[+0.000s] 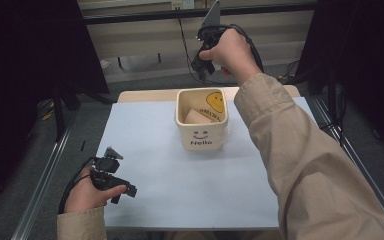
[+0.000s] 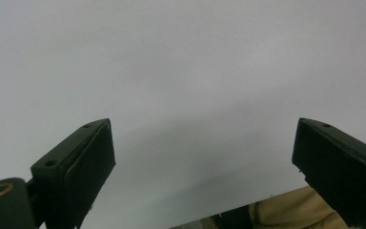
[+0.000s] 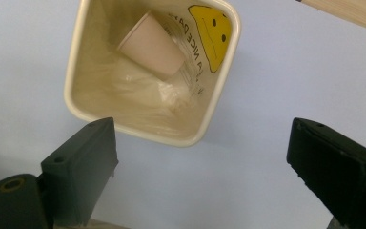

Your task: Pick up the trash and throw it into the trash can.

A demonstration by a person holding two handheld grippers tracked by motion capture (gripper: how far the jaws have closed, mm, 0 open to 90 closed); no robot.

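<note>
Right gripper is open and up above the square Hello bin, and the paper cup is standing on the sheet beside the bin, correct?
Not quite. The paper cup lies tilted inside the bin, as the right gripper view shows. The right gripper is indeed open above the bin.

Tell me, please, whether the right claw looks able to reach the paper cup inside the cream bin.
Probably yes: the right claw hangs open above the bin, whose top is uncovered, and the paper cup lies tilted inside with nothing over it.
</note>
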